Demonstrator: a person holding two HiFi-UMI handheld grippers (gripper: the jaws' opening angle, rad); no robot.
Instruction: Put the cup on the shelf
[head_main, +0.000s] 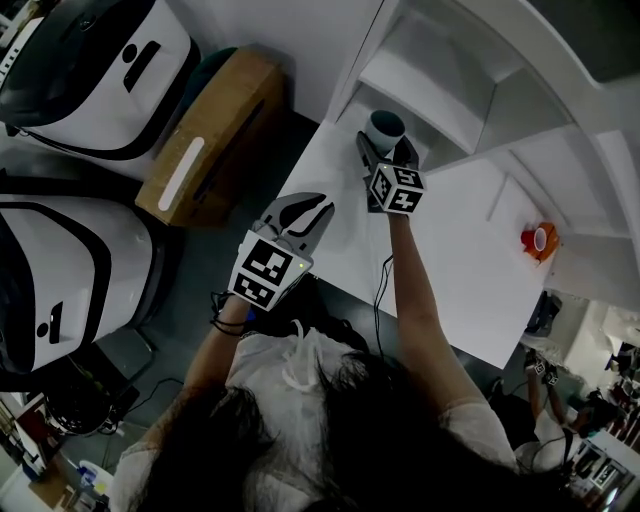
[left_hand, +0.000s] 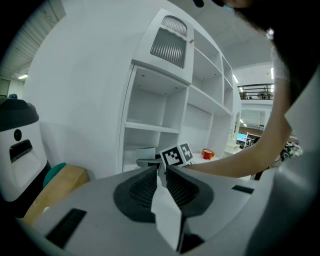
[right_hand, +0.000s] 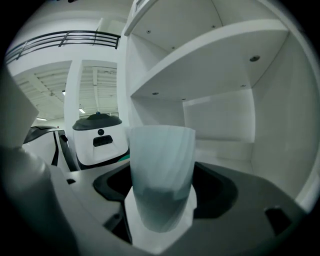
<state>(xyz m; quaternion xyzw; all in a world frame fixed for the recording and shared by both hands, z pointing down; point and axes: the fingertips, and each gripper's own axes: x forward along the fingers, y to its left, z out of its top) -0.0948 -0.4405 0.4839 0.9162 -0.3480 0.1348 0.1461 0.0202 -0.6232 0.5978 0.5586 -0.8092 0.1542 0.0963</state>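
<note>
A pale ribbed cup (right_hand: 162, 175) stands upright between the jaws of my right gripper (right_hand: 162, 202), which is shut on it. In the head view the cup (head_main: 386, 128) is at the far left corner of the white table (head_main: 450, 260), at the mouth of the white shelf unit's (head_main: 440, 75) lowest compartment. The right gripper (head_main: 385, 152) reaches forward from behind it. The left gripper (head_main: 303, 212) hovers at the table's near left edge, shut and empty. In the left gripper view its jaws (left_hand: 161, 172) are pressed together, with the cup (left_hand: 145, 152) far ahead.
Two white machines (head_main: 90, 70) (head_main: 60, 270) and a brown cardboard box (head_main: 210, 140) stand on the floor left of the table. A red and orange object (head_main: 540, 242) sits at the table's right end. Shelf boards (right_hand: 210, 55) lie above and right of the cup.
</note>
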